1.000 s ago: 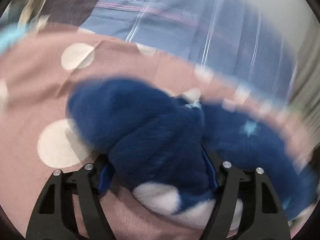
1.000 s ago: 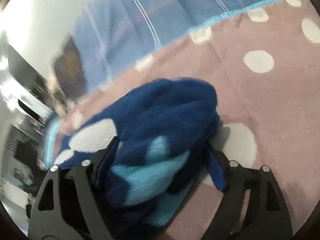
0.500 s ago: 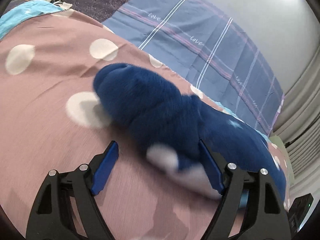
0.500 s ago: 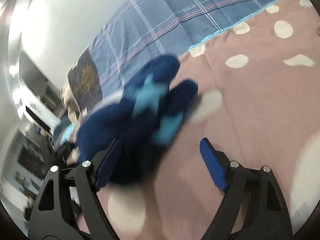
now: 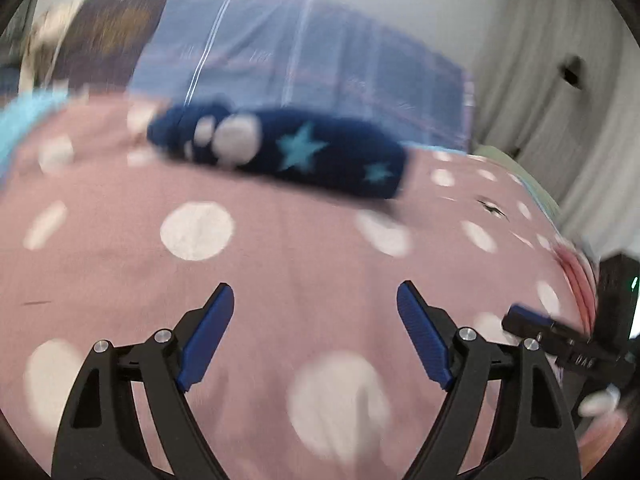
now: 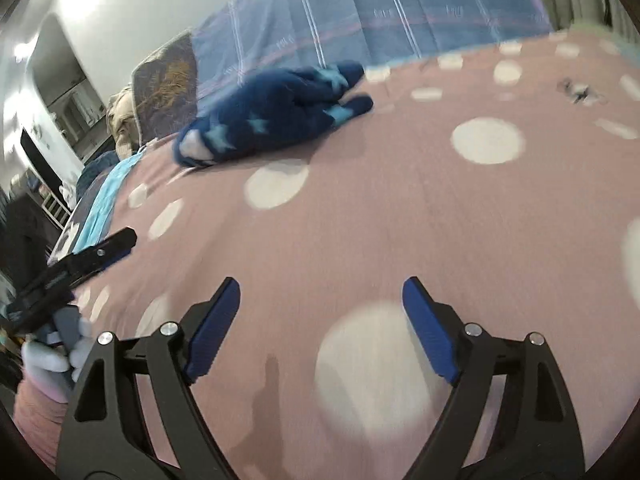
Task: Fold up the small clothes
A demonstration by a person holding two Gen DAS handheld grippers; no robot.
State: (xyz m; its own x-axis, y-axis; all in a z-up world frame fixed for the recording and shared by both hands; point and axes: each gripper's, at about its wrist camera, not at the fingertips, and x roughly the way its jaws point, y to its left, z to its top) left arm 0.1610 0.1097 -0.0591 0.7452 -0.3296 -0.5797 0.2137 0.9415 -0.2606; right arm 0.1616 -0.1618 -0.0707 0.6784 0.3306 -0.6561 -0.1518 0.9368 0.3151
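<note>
Both grippers, left gripper [image 5: 315,336] and right gripper [image 6: 321,330], hang wide open and empty over the near part of the dotted bedspread [image 6: 400,220], while the bundled navy star garment [image 6: 272,112] lies near its far edge, apparently set aside as finished.

A bed [image 6: 400,220] covered in a dusty-pink spread with white dots filled the foreground, a blue plaid sheet [image 6: 360,12] lying at its far edge. A plain pale wall [image 5: 360,0] rose behind it. Pale curtains [image 5: 560,100] hung at the right, and dim, blurred shelving [image 6: 52,92] stood far left.
</note>
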